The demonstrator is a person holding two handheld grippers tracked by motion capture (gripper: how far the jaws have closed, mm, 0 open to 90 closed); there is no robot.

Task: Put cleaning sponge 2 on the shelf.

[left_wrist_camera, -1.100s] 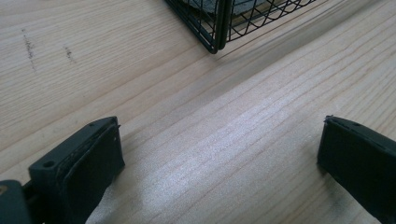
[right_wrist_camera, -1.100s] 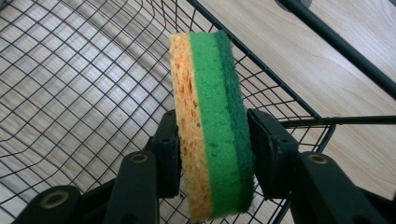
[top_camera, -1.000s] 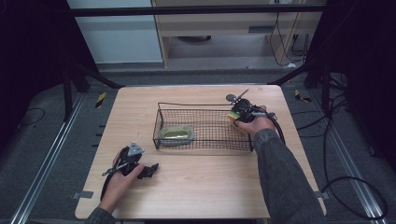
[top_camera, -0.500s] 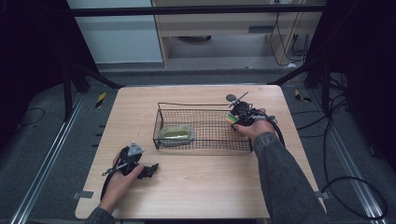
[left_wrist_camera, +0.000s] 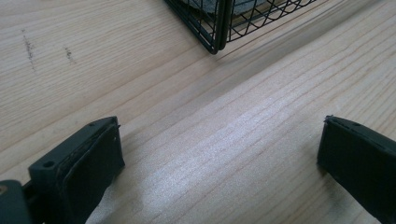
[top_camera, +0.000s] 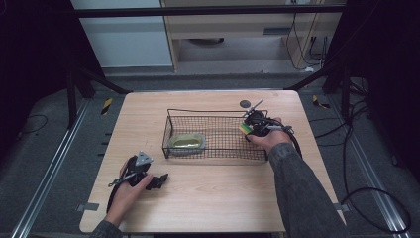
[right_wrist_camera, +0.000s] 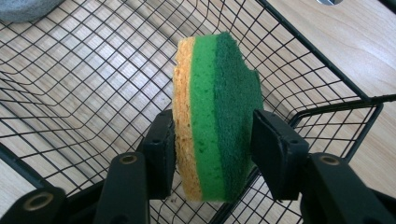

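A sponge (right_wrist_camera: 215, 121), yellow with a green layer and a dark green scourer face, stands on edge between the pads of my right gripper (right_wrist_camera: 212, 119). Both pads still touch its faces, though the jaws have just been opening. In the high view the right gripper (top_camera: 250, 126) holds the sponge (top_camera: 243, 128) just inside the right end of a black wire basket (top_camera: 215, 156). A grey dish with a yellow-green inside (top_camera: 187, 142) lies at the basket's left end. My left gripper (top_camera: 161, 179) rests on the table at the front left; its jaws (left_wrist_camera: 219, 140) stand wide apart over bare wood.
The basket's corner (left_wrist_camera: 217, 28) lies just ahead of the left gripper. A small dark round spot (top_camera: 244, 103) sits on the wooden table (top_camera: 208, 198) behind the basket. A cable (top_camera: 297, 144) trails from the right gripper off the table's right side.
The right hand with the sponge has edged slightly toward the basket's right end. The left hand and its gripper have stayed put.
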